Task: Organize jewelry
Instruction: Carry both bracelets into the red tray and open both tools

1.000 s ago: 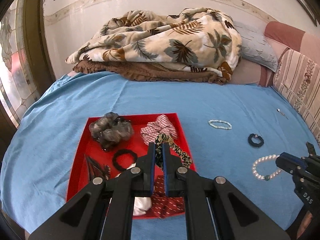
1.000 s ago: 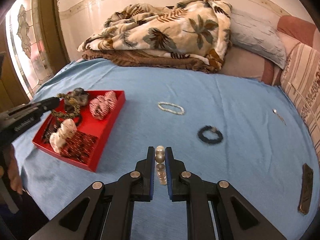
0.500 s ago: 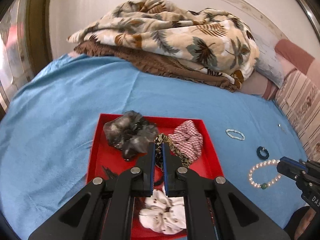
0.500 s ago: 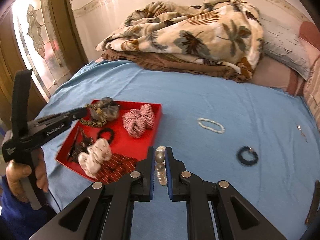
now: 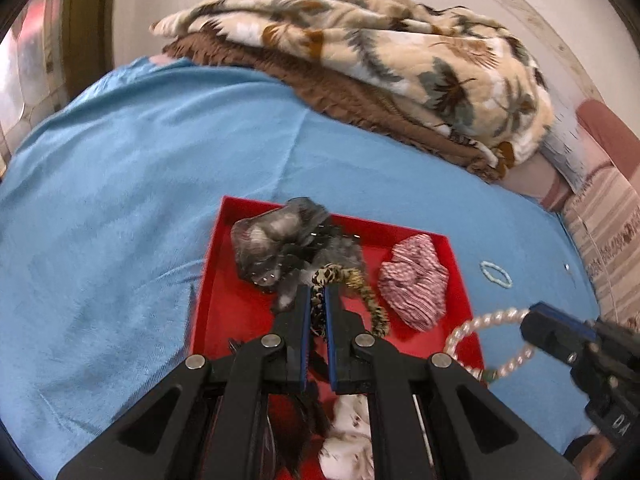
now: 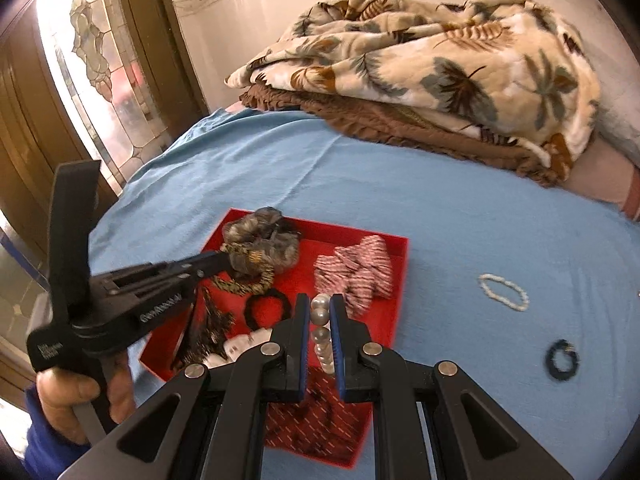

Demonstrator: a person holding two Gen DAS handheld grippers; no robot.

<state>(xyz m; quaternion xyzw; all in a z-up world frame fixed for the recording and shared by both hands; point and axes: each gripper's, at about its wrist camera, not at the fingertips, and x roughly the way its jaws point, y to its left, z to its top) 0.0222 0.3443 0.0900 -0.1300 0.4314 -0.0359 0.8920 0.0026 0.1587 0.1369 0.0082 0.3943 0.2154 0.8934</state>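
A red tray [image 6: 394, 280] lies on the blue bedsheet and holds several hair accessories. My left gripper [image 5: 316, 294] hangs over the tray [image 5: 208, 300], shut on a leopard-print scrunchie [image 5: 334, 274] that dangles beside a grey scrunchie [image 5: 276, 240]. My right gripper [image 6: 320, 302] hovers over the tray's near right part, shut on a pearl bracelet [image 6: 320, 336]. In the left wrist view the pearl bracelet [image 5: 480, 320] hangs from the right gripper [image 5: 530, 322] above the tray's right edge. A red-and-white striped scrunchie [image 6: 356, 272] and a black hair tie [image 6: 266, 308] lie in the tray.
On the sheet right of the tray lie a small white bead bracelet [image 6: 504, 290] and a dark bracelet [image 6: 562, 360]. A folded leaf-print blanket [image 6: 440, 72] is at the far side and pillows [image 5: 608, 216] at the right. A person's hand [image 6: 80, 396] holds the left gripper near a glass door [image 6: 92, 80].
Both grippers have moved in over the red tray. The left carried the leopard scrunchie toward the grey one; the right brought the pearl bracelet leftward from the open sheet to the tray.
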